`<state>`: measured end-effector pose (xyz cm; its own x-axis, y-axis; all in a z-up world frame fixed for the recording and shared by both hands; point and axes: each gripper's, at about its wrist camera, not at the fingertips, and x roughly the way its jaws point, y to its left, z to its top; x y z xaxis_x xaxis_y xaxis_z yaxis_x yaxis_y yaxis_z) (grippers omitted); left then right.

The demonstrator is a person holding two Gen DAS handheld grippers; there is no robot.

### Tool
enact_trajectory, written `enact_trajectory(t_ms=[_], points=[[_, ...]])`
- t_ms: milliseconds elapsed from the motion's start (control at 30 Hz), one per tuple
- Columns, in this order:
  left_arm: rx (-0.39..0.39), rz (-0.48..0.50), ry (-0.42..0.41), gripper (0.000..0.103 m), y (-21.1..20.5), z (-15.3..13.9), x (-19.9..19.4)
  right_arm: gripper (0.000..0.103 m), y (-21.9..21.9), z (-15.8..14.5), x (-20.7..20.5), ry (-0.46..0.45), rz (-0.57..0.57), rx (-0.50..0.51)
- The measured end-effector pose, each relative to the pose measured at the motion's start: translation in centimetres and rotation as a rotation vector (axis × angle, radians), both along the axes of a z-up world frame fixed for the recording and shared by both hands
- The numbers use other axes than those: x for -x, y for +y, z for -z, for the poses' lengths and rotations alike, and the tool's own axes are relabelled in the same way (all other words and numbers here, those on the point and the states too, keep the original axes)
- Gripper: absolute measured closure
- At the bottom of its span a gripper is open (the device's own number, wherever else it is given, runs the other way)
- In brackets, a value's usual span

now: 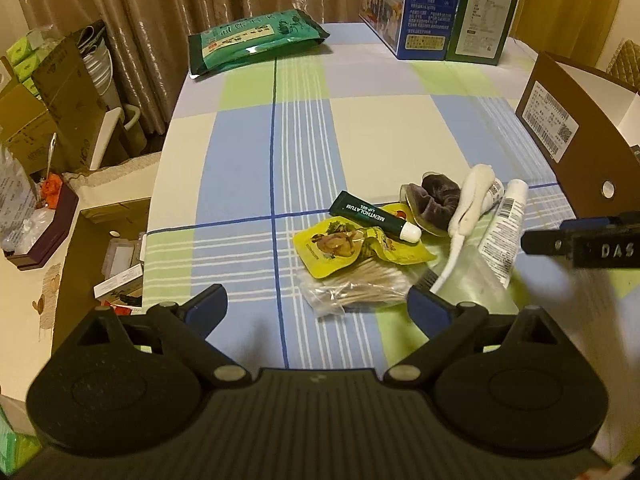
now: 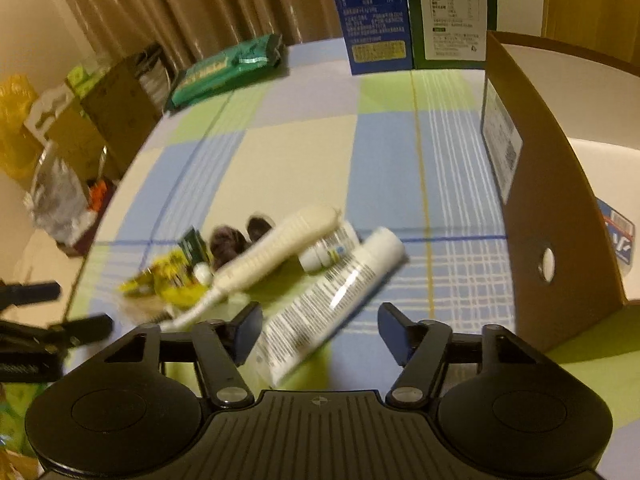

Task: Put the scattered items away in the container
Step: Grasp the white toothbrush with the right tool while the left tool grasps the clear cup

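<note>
A smooth white tube with fine print lay on the checked cloth of the worktop, its long axis slanting from near-left up to far-right, beside the brown cardboard box. A dark green tube read "MENTHOLATUM". The right gripper had its fingers apart astride the white tube's near end without pressing it, and the left gripper had its fingers spread wide over a clear bag of sticks.

We see brown curtains hanging behind a table covered in a blue, green and cream checked cloth, with cardboard boxes stacked beside it under warm, dim light.
</note>
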<state>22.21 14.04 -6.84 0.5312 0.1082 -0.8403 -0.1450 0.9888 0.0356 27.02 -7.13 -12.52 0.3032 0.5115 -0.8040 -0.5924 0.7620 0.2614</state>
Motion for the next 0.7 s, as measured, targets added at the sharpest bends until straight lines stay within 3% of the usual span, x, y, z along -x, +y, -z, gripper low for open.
enact_trajectory(t_ms=[333, 533, 700], points=[[0.008, 0.018, 0.003, 0.008, 1.3, 0.8, -2.3, 0.064, 2.7, 0.3, -1.9, 0.107, 0.068, -0.129], [0.015, 0.003, 0.015, 0.008, 2.2, 1.2, -2.6, 0.068, 3.9, 2.4, -3.6, 0.243, 0.192, -0.174], [0.024, -0.019, 0.025, 0.008, 2.9, 1.5, -2.0, 0.082, 3.5, 3.9, -4.7, 0.353, 0.256, -0.231]])
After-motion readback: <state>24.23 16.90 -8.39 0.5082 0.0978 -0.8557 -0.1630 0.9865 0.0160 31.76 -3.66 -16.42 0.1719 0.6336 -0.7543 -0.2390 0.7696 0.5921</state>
